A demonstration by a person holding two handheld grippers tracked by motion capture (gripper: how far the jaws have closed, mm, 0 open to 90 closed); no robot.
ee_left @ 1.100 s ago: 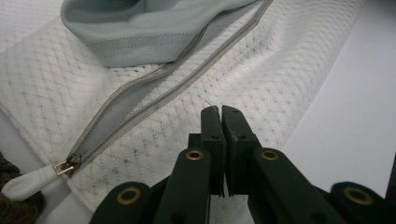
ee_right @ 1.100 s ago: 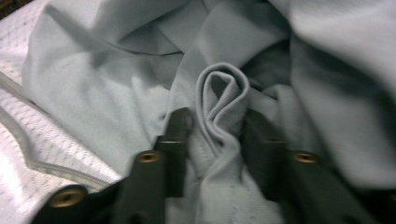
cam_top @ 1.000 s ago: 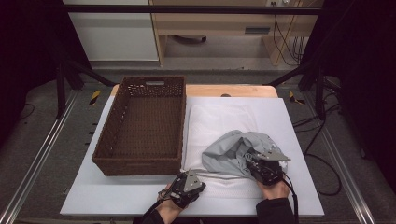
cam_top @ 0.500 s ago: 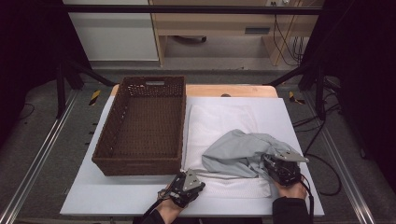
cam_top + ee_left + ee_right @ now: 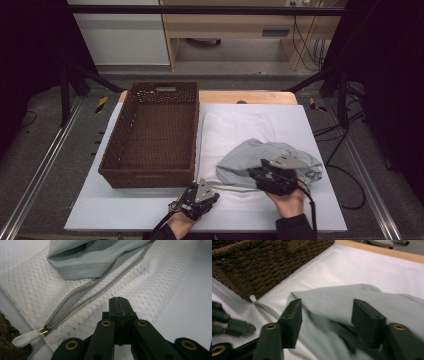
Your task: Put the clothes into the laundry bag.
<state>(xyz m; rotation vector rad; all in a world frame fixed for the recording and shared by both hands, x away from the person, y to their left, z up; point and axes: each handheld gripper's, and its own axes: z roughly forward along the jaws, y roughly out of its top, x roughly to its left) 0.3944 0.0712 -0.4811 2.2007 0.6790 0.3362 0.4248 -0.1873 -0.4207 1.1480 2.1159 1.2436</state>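
Counting one grey garment [image 5: 260,157], one mesh bag [image 5: 140,287], one basket [image 5: 150,140]: our left gripper [image 5: 197,196] is clenched empty, our right gripper [image 5: 325,315] released.

A brown wicker basket [image 5: 150,137] stands on the left part of the white surface [image 5: 310,130]. Beside it lies a white mesh bag [image 5: 235,127] with a grey garment [image 5: 245,160] on its near end. The right tool [image 5: 267,176] rests on the garment; the left tool [image 5: 199,196] sits near the basket's front corner.
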